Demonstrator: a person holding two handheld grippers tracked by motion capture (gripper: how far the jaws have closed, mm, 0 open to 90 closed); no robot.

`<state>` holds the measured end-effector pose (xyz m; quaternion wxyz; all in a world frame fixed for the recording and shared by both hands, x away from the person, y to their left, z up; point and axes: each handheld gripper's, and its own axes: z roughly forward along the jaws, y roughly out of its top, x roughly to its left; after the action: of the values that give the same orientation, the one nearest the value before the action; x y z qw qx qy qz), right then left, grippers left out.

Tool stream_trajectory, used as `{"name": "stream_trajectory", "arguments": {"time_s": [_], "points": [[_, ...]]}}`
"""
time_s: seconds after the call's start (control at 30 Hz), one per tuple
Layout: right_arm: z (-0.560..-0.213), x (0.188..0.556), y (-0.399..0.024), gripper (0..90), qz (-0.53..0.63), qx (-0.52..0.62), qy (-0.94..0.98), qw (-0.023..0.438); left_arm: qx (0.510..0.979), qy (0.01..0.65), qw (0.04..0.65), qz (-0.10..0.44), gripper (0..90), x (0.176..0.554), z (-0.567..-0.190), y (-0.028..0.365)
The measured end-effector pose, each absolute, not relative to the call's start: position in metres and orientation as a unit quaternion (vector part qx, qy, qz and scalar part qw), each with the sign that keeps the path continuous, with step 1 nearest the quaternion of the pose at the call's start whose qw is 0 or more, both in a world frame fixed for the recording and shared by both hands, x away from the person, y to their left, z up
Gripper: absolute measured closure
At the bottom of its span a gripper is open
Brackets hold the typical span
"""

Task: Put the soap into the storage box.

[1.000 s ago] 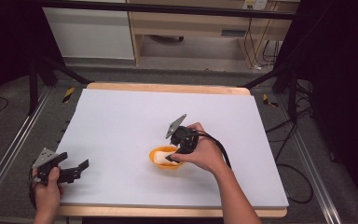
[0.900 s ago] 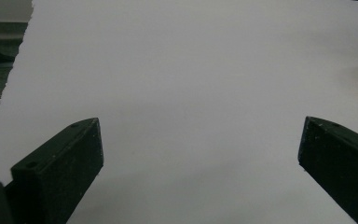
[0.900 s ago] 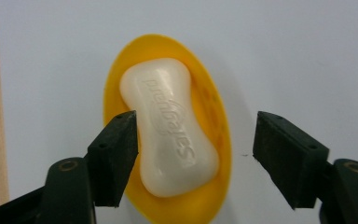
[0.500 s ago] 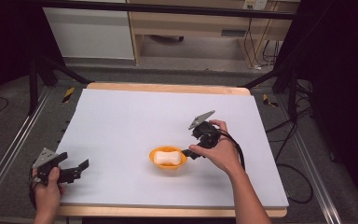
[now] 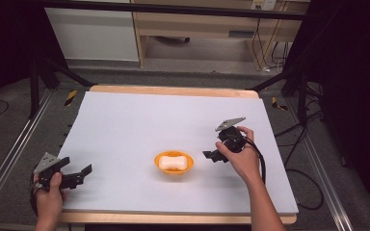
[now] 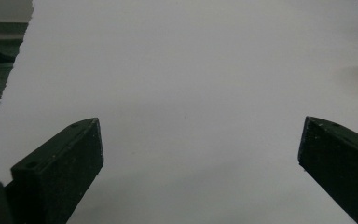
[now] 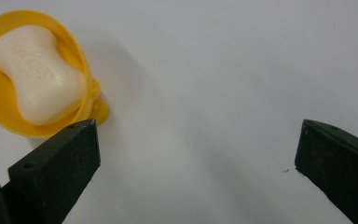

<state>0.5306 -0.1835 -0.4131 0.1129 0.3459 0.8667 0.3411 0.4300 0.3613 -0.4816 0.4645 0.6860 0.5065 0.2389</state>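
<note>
Since a second ago the right gripper has pulled back from the orange soap dish, where its jaws were right at the rim, and now sits off to the dish's right, apart from it. Its jaws stand wide apart with nothing between them; in the right gripper view the right gripper looks down on bare white board, with the orange soap dish near the left jaw.

That dish rests on the white board, and a white bar of soap lies inside it. In the right gripper view the white bar of soap shows a waisted shape with faint embossed lettering that is too blurred to read.

Well away to the dish's left, at the board's near left corner, the left gripper has kept its place, held in the person's left hand. Its jaws are spread wide and empty; the left gripper view shows the left gripper above plain white board. The person's right hand holds the right gripper, whose black cable loops beside the wrist.
</note>
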Motion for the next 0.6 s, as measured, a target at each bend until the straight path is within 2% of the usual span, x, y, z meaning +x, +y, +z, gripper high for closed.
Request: {"name": "stream_trajectory", "arguments": {"time_s": [0.6], "points": [[-0.431,0.518,-0.237,0.5,0.346,0.406,0.832,0.152,0.686,0.506,0.464,0.241,0.0,0.430,-0.482,0.361]]}}
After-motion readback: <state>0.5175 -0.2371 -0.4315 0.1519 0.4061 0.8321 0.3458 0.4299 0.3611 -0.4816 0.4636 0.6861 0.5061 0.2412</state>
